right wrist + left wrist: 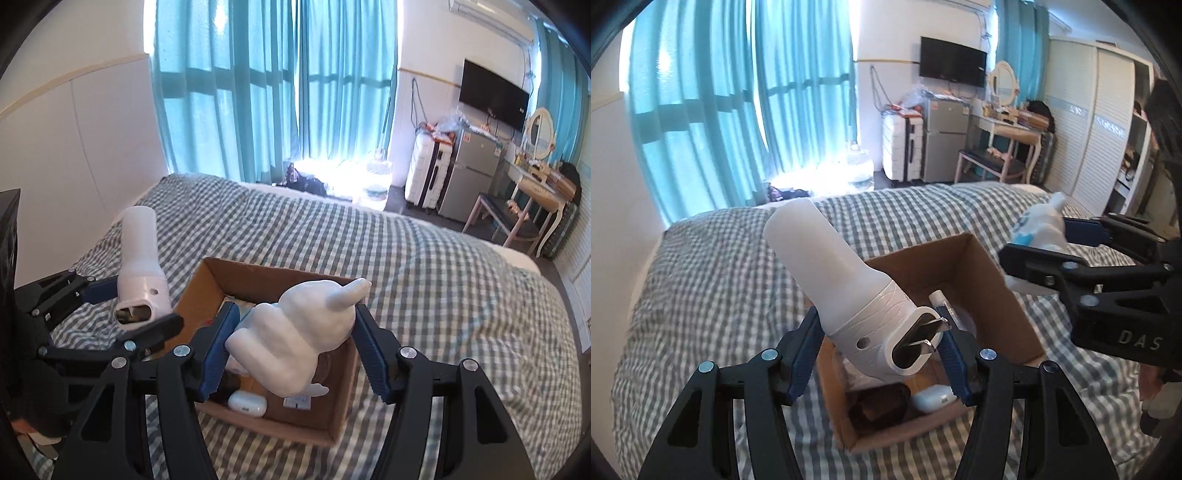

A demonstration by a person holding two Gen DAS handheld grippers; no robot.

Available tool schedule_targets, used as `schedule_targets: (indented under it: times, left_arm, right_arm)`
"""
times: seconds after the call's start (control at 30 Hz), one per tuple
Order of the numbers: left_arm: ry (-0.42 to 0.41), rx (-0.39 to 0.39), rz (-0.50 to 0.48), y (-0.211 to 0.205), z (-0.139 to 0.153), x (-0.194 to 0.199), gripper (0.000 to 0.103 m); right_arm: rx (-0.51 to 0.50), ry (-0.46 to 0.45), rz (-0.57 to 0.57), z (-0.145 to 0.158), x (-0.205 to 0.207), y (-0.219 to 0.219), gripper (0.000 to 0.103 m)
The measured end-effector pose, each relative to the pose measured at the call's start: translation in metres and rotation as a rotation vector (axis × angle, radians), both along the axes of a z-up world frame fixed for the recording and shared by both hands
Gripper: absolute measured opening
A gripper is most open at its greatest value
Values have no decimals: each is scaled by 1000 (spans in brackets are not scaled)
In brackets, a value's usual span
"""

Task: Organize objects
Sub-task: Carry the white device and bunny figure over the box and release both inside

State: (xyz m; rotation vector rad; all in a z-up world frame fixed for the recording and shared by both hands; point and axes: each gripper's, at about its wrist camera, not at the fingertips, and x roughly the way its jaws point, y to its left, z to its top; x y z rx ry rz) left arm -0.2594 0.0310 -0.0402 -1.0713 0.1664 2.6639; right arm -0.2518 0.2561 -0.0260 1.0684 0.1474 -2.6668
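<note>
The left tongs (879,332) are clamped on a white plug-in night light (846,273) — a frosted cylinder on a ribbed base with two metal prongs — and hold it tilted above the near-left part of an open cardboard box (1004,280) that sits on the checked bed (701,280), toward its foot. The grip is at the ribbed base, which looks the right place: the plastic there seems stiff and slightly textured, while the smooth frosted shade would be slippery and likelier to crack under a squeeze. I judge it light and hollow, so it needs little force, though the prongs could scrape other things in the box.

The right tongs (291,339) are closed on a white rabbit-shaped figure (303,332) with one ear pointing toward the far-right corner of the box; it hangs over the middle of the box. Its surface looks glossy and rounded, probably hard vinyl or ceramic — if ceramic it is fragile and should be lowered, not dropped. The waist, between the pads, gives the best purchase.

Already in the box lie a white earbud case (247,404), a white tube (947,306), a dark object (879,406) and a small printed label (297,400).

Readable writing is scarce: the letters "DAS" on the right tongs' body in the left wrist view. The label's print and the blue marks on the figure are too blurred to read.
</note>
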Motion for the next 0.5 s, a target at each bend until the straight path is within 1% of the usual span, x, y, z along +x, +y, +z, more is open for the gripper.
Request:
schedule_targets:
  times: [0.17,0.33,0.5]
  left_arm:
    - [-41,8,-31,8,-28,-30,61]
    - [-61,3,-59,10,-54,-53,61]
    - [-76,-24,-80,11,-75,-65,61]
  right_arm:
    - [6,-51,2,-33,-37,-5,62]
    - [19,-90,8,-67,-59,-7,62]
    - [30,-107,21,-87,-74,-6,62]
